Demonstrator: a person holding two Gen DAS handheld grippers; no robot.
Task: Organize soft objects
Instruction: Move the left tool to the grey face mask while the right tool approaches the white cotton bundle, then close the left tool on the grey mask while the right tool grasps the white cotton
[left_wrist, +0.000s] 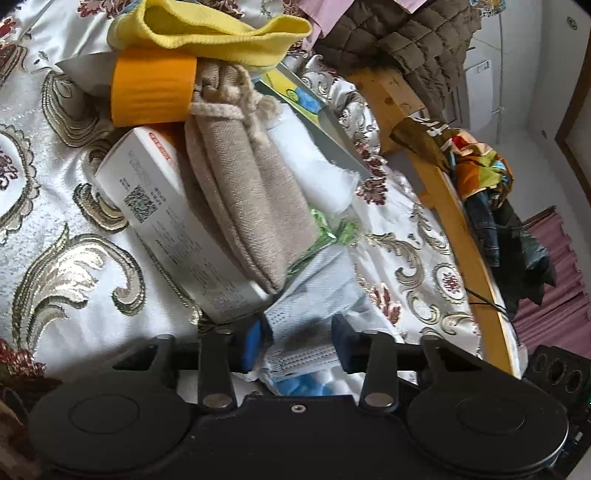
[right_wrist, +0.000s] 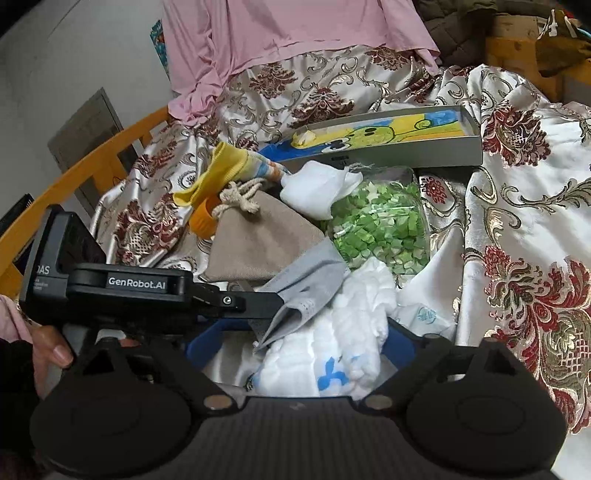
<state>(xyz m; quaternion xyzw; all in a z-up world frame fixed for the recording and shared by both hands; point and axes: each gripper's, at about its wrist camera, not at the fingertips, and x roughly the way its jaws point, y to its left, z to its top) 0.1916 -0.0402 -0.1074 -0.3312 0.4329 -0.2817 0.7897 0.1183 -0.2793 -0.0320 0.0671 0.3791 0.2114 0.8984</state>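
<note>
1. Lying on the patterned bedspread, the soft things form one heap. The mask is at its near end, between the fingers of the left gripper.
2. The mask's long axis runs away from that gripper, up and slightly right in the left view.
3. The left jaws are narrowed around the mask; I cannot tell whether the pads press it.
4. The pouch lies slantwise, drawstring end far and to the left, bottom end near and right, leaning on a white box.
5. The right gripper stands wide, its blue fingers either side of a white padded cloth without closing on it.
6. Only the right view shows that cloth in full, a bag of green bits, a tray and the hand holding the left gripper.
7. Only the left view shows the box and the whole yellow cloth.
</note>
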